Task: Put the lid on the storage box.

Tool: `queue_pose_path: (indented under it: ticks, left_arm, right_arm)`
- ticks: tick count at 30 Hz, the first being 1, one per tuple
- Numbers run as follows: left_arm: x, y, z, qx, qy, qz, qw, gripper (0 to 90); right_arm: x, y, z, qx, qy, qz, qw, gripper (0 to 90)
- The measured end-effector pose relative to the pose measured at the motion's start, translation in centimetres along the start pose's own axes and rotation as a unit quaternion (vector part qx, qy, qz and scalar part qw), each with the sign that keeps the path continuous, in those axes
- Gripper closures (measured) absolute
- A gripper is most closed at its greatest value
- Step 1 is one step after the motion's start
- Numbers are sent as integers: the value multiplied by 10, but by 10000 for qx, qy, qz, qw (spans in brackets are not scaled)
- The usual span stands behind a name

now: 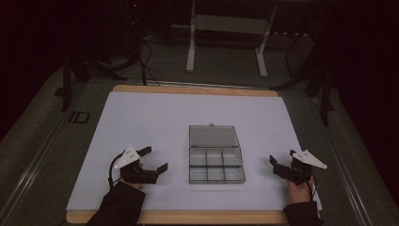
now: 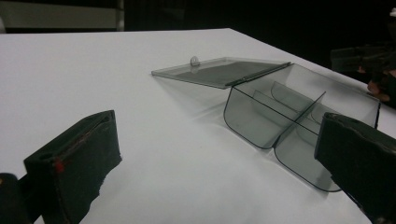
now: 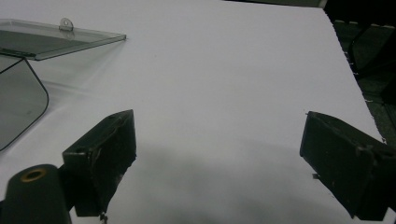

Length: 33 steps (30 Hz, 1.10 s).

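Smoky clear plastic compartment box [image 1: 216,165], its lid [image 1: 213,135] laid flat behind it, sits on a white sheet [image 1: 141,122] between the left gripper [image 1: 155,160] and right gripper [image 1: 274,165], both spread wide and grasping nothing. "ID" [image 1: 78,117] marks the table edge beyond the left gripper.

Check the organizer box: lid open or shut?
Open. The compartment box has its lid swung back flat behind it, dividers exposed; compartments look empty.

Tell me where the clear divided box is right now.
In the high view the clear divided box sits near the middle of the white sheet, lid open flat away from the person, between the left gripper and right gripper.
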State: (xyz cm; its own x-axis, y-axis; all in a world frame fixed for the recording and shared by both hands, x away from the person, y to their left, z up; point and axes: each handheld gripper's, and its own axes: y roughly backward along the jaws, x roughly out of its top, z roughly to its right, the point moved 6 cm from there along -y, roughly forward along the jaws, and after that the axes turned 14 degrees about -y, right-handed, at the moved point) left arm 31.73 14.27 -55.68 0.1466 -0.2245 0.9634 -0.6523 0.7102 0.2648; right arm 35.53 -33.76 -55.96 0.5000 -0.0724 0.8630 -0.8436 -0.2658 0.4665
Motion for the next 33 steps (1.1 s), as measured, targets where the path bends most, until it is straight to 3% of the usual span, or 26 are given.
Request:
queue_pose_path:
  ticks: [7,12,18,23,29,30,31,33]
  left_arm:
    - [-1,-4,2,-51,-105,-206,9997,13]
    - [-2,-6,-3,-129,158,-297,9993,13]
    - [-3,-8,-4,-155,224,-404,9988,13]
    - [-4,-10,-8,-166,461,-543,9973,13]
    - [-6,-17,-10,-304,562,-1211,9906,14]
    - [-7,-21,-10,-326,634,-1481,9864,13]
    - [-7,-21,-10,-326,634,-1481,9864,13]
    - [-5,-24,-9,-465,779,-1573,9834,13]
  right_arm:
    - [0,0,-1,-18,25,-17,10000,106]
    - [-1,-1,-2,-31,103,-19,9999,106]
    - [-1,-2,-3,-59,201,-55,9998,110]
    - [-1,-2,-3,-37,195,-74,9998,110]
    - [-2,-2,-4,-62,214,-94,9997,110]
    - [-2,-2,-4,-68,223,-97,9997,110]
    - [-2,-2,-4,-68,223,-97,9997,110]
    - [-2,-2,-4,-76,237,-114,9996,110]
